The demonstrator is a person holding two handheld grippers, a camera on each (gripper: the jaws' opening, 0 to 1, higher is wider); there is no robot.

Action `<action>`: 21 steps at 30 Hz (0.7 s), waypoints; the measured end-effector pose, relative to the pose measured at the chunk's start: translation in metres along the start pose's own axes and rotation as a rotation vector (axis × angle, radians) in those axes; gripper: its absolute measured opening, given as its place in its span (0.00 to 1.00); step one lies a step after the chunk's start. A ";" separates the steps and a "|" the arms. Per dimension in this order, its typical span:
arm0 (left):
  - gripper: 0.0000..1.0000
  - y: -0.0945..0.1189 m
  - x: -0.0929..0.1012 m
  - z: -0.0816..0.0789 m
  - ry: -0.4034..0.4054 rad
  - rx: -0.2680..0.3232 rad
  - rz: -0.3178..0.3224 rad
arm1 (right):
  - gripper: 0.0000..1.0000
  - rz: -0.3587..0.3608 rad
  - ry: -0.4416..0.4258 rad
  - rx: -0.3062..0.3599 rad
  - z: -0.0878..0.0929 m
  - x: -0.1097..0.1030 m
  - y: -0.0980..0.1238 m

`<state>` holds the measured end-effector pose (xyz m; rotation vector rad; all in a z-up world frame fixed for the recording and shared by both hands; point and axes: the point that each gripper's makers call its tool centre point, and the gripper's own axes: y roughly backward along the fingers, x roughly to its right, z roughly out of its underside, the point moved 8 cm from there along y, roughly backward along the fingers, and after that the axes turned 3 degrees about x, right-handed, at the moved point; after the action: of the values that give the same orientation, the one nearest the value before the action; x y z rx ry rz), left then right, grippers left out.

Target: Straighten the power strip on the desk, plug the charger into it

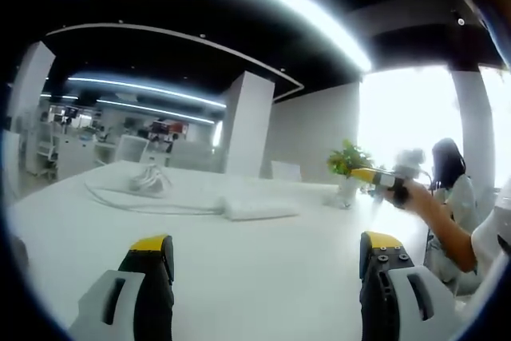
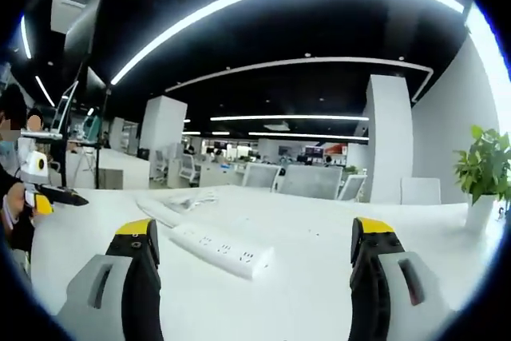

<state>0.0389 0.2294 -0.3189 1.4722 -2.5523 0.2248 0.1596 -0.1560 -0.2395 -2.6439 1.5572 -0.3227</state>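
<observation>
A white power strip (image 1: 259, 209) lies on the white desk (image 1: 263, 285), skewed to the desk edge, its cable (image 1: 132, 201) looping off to the left. In the right gripper view the power strip (image 2: 222, 249) lies slantwise just beyond my jaws, sockets up. A loose white bundle of cord (image 1: 150, 181), which may be the charger, lies farther back; the same bundle (image 2: 192, 200) sits behind the strip. My left gripper (image 1: 267, 243) is open above the desk, short of the strip. My right gripper (image 2: 254, 229) is open too and holds nothing.
A potted plant (image 1: 349, 161) stands at the desk's far side, and the plant (image 2: 483, 165) appears at the right. A hand holds the other gripper (image 1: 387, 181) up near it. The left gripper (image 2: 48, 195) shows at the left edge. Office chairs (image 2: 307, 180) stand behind.
</observation>
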 end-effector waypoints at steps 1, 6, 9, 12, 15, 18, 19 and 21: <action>0.99 0.000 0.000 0.000 0.001 0.000 0.001 | 1.00 0.008 -0.009 -0.003 0.002 0.001 0.002; 0.99 0.000 -0.001 0.001 0.002 0.000 0.000 | 1.00 0.047 0.002 -0.010 0.005 0.004 0.009; 0.99 -0.001 -0.001 0.001 0.003 -0.001 -0.001 | 1.00 0.059 0.000 -0.005 0.006 0.007 0.012; 0.99 -0.001 -0.001 0.001 0.003 0.002 -0.003 | 1.00 0.065 -0.004 -0.008 0.007 0.009 0.013; 0.99 -0.002 -0.001 0.002 0.001 -0.004 0.000 | 1.00 0.077 0.008 -0.011 0.008 0.009 0.016; 0.99 -0.002 -0.001 0.002 0.001 -0.005 0.001 | 1.00 0.079 0.001 0.040 0.006 0.007 0.018; 0.99 -0.002 -0.001 0.002 0.002 -0.005 0.001 | 1.00 0.075 -0.003 0.052 0.006 0.007 0.018; 0.99 -0.001 -0.001 0.002 0.002 -0.005 -0.001 | 1.00 0.074 -0.001 0.053 0.006 0.007 0.019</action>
<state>0.0407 0.2293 -0.3214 1.4710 -2.5482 0.2190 0.1481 -0.1715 -0.2468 -2.5393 1.6176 -0.3541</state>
